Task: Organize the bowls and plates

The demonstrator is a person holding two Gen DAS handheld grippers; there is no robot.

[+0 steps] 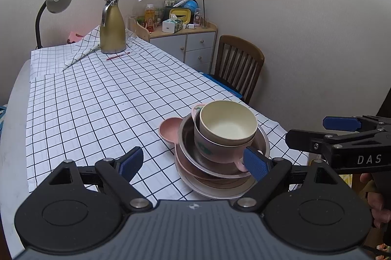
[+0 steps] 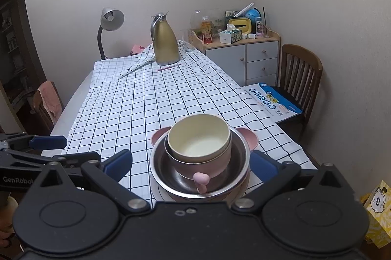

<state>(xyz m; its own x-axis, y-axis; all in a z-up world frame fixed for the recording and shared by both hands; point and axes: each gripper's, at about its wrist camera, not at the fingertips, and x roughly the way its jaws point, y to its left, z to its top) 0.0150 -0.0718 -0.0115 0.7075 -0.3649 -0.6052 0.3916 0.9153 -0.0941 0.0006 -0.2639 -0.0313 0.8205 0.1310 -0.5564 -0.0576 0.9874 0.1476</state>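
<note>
With both my left gripper (image 1: 193,166) and right gripper (image 2: 191,162) wide open and empty, the stack (image 2: 199,157) at the table's (image 2: 136,98) six-o'clock edge looks light but slippery and wobbly, so I'd take the cream bowl (image 2: 199,135) by its rim.

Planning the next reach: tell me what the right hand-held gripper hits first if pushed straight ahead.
Probably the pink handled cup in the steel bowl; its handle is nearest the right hand-held gripper. Depth is unclear.

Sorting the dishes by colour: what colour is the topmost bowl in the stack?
Cream, a pale yellowish white: the top bowl shows best in the right wrist view.
</note>
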